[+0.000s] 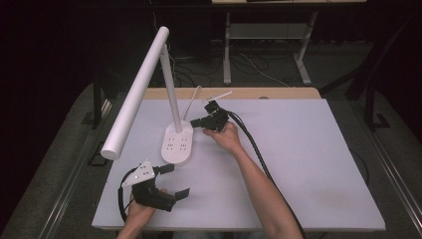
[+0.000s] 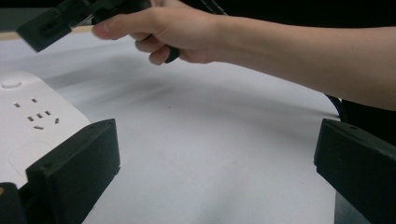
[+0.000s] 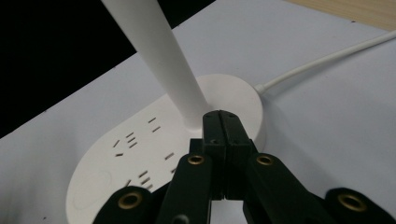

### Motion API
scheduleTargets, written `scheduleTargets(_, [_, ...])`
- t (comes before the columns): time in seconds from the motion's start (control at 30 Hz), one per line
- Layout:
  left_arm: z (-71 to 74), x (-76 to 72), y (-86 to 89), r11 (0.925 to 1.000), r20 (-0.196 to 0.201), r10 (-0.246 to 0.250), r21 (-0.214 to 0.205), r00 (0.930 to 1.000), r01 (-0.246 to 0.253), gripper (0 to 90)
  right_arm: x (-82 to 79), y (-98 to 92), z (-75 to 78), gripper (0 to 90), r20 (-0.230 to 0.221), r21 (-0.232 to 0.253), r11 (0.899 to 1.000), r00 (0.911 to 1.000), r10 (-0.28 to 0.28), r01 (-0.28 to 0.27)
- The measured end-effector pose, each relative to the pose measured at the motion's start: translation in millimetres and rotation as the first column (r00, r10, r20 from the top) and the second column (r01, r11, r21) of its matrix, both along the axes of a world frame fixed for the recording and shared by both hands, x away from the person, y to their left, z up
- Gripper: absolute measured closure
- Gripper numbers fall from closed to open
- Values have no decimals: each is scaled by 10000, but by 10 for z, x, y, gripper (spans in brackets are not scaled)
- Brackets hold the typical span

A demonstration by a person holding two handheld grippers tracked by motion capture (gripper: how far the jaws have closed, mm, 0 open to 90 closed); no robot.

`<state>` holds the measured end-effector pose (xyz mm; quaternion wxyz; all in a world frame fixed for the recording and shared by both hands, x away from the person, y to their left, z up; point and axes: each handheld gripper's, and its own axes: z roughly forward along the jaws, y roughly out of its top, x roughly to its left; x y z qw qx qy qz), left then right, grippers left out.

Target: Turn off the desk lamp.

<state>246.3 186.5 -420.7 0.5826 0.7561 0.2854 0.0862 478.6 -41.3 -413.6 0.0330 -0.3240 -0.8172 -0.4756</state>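
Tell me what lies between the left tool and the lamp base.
Nothing: in the high view, bare white table separates the open left tool from the lamp base; the left gripper view shows the same empty stretch.

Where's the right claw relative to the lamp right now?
In the high view the right claw sits left of centre, tips shut against the lamp base beside the stem foot, above the sockets.

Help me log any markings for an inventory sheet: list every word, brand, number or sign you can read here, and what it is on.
No readable text in any view.
Lamp base: bare socket slots and a round button, no lettering visible.
Lamp head: plain white, no label.
Left gripper and right gripper: black, with brass-coloured fasteners on the right one, no print readable.
Table: plain surface, nothing written.
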Motion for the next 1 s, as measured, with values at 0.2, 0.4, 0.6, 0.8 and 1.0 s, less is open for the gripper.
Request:
scheduleTargets(0.2, [-1,-1,0,10000,14,53,7,10000,-53,0,-90,-128,130,900,231,-113,9999,9997,101,-98])
scheduleTargets(0.4, [-4,4,-7,9999,41,40,96,10000,-40,0,-158,-312,225,900,186,122,9999,9998,120,-123])
scheduleTargets(0.6, [-6,6,-10,9998,61,79,156,9999,-80,0,-284,-552,345,805,237,173,9999,9997,-7,3])
scheduleTargets(0.8, [-9,7,-19,9998,50,90,182,9999,-91,0,-376,-720,422,652,219,135,9999,9997,-103,100])
scheduleTargets(1.0, [-11,10,-18,9999,3,102,128,9999,-102,0,-503,-926,497,489,393,-209,9993,9988,-303,312])
